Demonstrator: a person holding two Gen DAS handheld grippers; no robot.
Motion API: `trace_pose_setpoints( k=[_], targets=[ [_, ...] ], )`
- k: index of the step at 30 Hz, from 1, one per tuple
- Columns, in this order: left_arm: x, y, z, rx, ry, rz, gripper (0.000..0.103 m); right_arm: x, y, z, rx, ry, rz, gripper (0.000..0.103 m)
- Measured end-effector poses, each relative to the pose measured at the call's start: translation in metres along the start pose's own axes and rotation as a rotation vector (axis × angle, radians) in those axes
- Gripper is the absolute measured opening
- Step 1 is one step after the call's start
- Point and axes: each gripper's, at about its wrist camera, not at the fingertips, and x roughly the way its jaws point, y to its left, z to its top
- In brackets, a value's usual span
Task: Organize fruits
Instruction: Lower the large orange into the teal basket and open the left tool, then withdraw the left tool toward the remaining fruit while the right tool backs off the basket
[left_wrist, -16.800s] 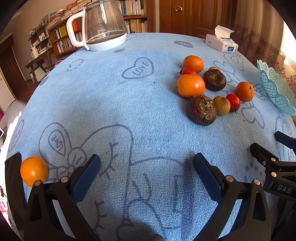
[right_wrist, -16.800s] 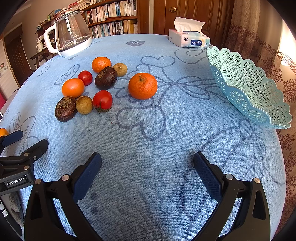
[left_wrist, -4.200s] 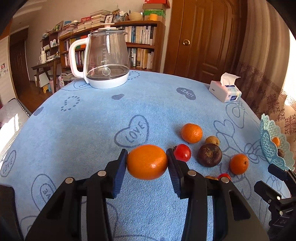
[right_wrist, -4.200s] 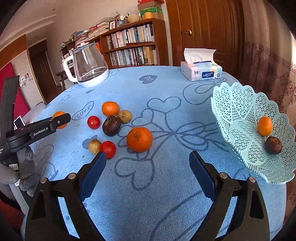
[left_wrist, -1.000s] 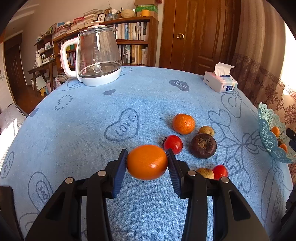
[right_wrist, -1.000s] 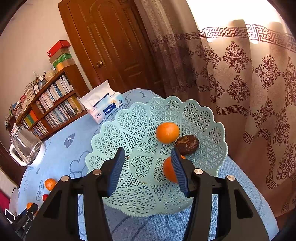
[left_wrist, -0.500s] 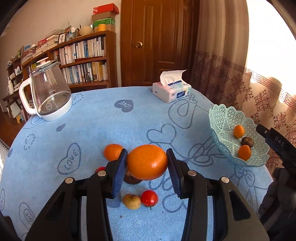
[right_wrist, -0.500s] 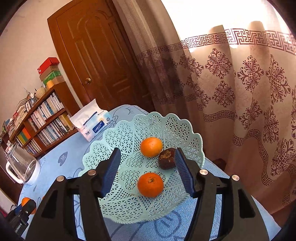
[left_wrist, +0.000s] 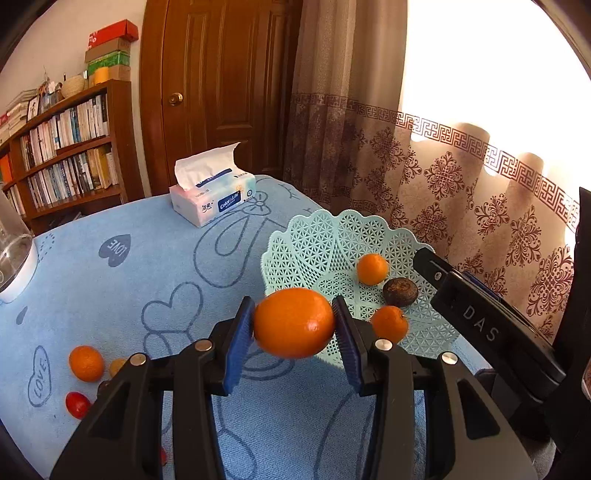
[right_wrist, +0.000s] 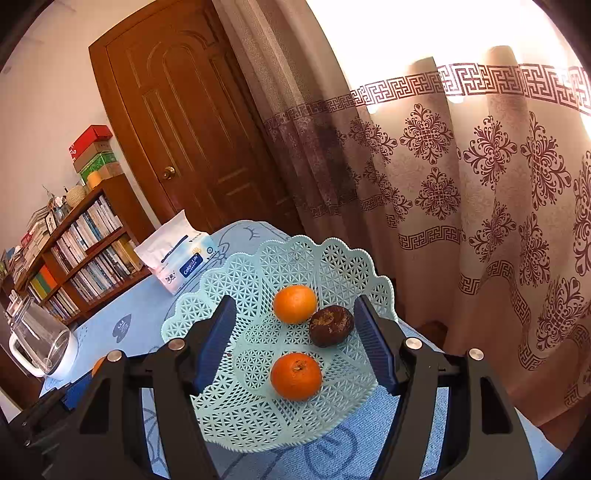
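Note:
My left gripper (left_wrist: 294, 334) is shut on a large orange (left_wrist: 294, 323), held in the air just left of the teal lattice basket (left_wrist: 314, 243). In the basket lie two small oranges (left_wrist: 372, 268) (left_wrist: 389, 323) and a dark brown fruit (left_wrist: 400, 291). In the right wrist view my right gripper (right_wrist: 295, 345) hovers over the basket (right_wrist: 236, 410); its jaws are opening and nothing is pressed between the pads. The near orange (right_wrist: 296, 376), the far orange (right_wrist: 294, 303) and the brown fruit (right_wrist: 331, 325) rest below it. The right gripper's body (left_wrist: 480, 325) shows at the right of the left wrist view.
On the blue cloth (left_wrist: 147, 266) at the lower left lie an orange (left_wrist: 86, 363), a small yellowish fruit (left_wrist: 117, 366) and a red tomato (left_wrist: 77, 404). A tissue box (left_wrist: 212, 199) stands at the back, a glass kettle (right_wrist: 40, 343) at the far left. Curtains (right_wrist: 480, 184) hang behind the basket.
My left gripper has swung right with the orange, from over the loose fruits to beside the basket. My right gripper's jaws have spread wider, and the orange it held now lies in the basket.

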Motion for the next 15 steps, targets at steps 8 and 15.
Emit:
trace_pose_setpoints(
  k=[8, 15],
  targets=[
    [0.018, -0.005, 0.000, -0.021, 0.002, -0.046, 0.060, 0.000, -0.004, 0.002, 0.022, -0.005, -0.011, 0.069],
    [0.014, 0.013, -0.008, -0.052, 0.005, 0.004, 0.061, 0.000, -0.004, 0.001, 0.021, -0.005, -0.016, 0.069]
  ],
)
